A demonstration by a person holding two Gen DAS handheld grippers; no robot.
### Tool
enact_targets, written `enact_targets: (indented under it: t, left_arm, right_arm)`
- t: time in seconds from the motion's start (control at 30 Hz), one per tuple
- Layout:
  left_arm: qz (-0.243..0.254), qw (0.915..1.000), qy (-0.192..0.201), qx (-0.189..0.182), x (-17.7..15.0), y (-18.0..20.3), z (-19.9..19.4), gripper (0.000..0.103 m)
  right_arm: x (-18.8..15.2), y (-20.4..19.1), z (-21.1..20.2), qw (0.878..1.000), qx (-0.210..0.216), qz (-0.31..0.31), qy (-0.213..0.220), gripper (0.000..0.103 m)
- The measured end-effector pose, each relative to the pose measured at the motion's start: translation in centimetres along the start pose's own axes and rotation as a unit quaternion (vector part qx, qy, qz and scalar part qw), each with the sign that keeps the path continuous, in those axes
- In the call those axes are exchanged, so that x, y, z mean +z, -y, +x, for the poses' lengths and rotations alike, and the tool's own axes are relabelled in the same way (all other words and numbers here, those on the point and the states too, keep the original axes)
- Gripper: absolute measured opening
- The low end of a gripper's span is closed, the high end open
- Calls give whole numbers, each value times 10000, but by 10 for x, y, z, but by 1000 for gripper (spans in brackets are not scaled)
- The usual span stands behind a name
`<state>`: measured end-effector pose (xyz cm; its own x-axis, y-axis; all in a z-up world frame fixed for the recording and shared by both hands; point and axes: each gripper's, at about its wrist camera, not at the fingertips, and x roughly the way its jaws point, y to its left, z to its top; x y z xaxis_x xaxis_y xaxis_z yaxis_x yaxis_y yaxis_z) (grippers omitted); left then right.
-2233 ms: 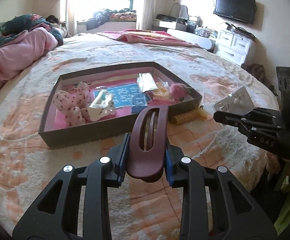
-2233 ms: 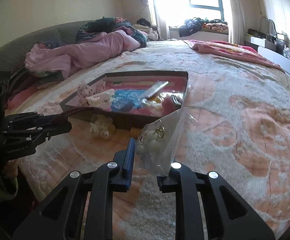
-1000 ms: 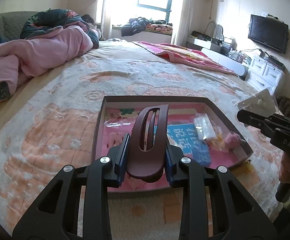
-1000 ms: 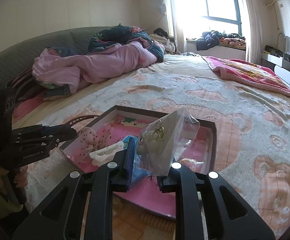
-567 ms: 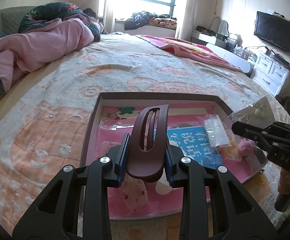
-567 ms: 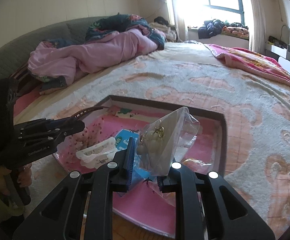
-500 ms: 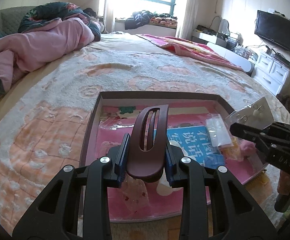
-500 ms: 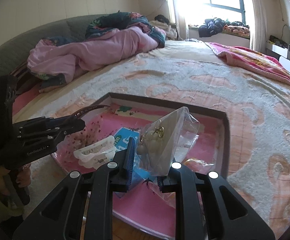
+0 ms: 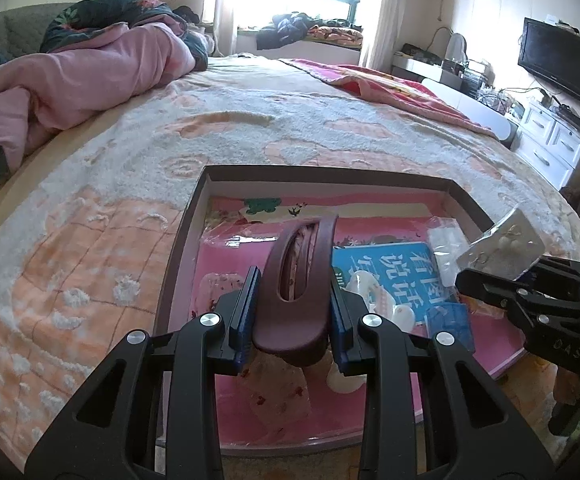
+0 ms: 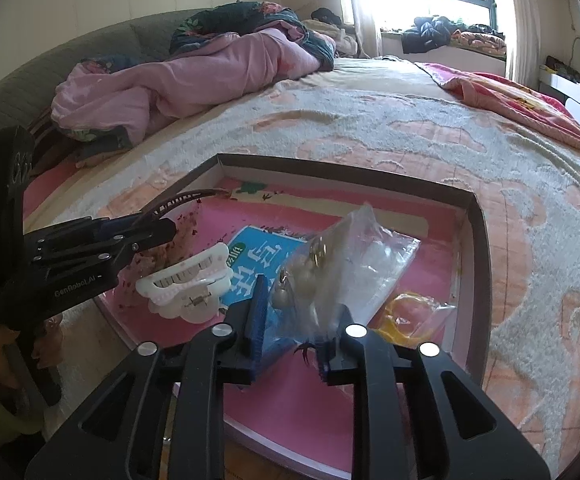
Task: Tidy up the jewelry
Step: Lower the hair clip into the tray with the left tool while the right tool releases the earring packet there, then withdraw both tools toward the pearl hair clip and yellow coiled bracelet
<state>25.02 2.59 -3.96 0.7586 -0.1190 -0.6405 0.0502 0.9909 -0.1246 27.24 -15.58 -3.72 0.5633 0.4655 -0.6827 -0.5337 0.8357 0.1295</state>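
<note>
- Your left claw (image 9: 292, 312) is clamped on the dark red hair clip (image 9: 296, 288). Both blue pads press its sides, and the clip stands upright over the near left part of the tray (image 9: 181, 248).
- Your right claw (image 10: 298, 320) has just been opening. The clear earring bag (image 10: 330, 264) is between the pads, but a gap shows beside the left pad. Treat the bag as released or nearly so.
- The tray lies on the bed (image 9: 249, 120). It already carries a white hair claw (image 10: 185, 284), a blue card (image 10: 261, 256), another clear packet (image 10: 382, 260) and a yellow item (image 10: 406, 312) in the near right corner.
- Release the bag first. Part the right claw fully and let the bag settle flat over the blue card and clear packet. A thin film may cling to a pad, so confirm it has dropped before you pull back.
- Withdraw the right claw straight back along its own line. This should avoid dragging the bag over the tray wall (image 10: 474, 280).
- Lower the hair clip towards the bare pink floor (image 9: 225, 264) at the left of the tray, clear of the white hair claw. Open the left claw only when the clip's lower end is close to the floor. A drop from height could tip it onto the neighbouring items.
- Keep the two claws well apart during both releases.
</note>
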Motion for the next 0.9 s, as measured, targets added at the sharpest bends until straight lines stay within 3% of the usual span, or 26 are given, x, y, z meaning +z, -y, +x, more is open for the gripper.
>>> enact_targets:
  t: [0.23,0.3,0.4,0.77,0.9]
  left_arm:
    - [-38,10000,64,48,-3,-2,-11,28]
    - [-50,9999,97,59,-4,-2,-15,39]
    - [-79,9998,183,30,-4,-2,-25,48]
    - [-7,9986,521,-57,-9,3,-65,78]
    - [-2,9980,621,-117,-11,4,-79,84]
  right_arm:
    - [-2,3,-17,9996,-117,72,234,52]
    - [-3,3,-26,9993,-162,69,335,54]
    - [-5,4,-41,9982,-278,58,526,62]
    - [-15,9,-87,9940,-541,171,930,72]
    - [-21,7,-96,9932,-590,239,972,73]
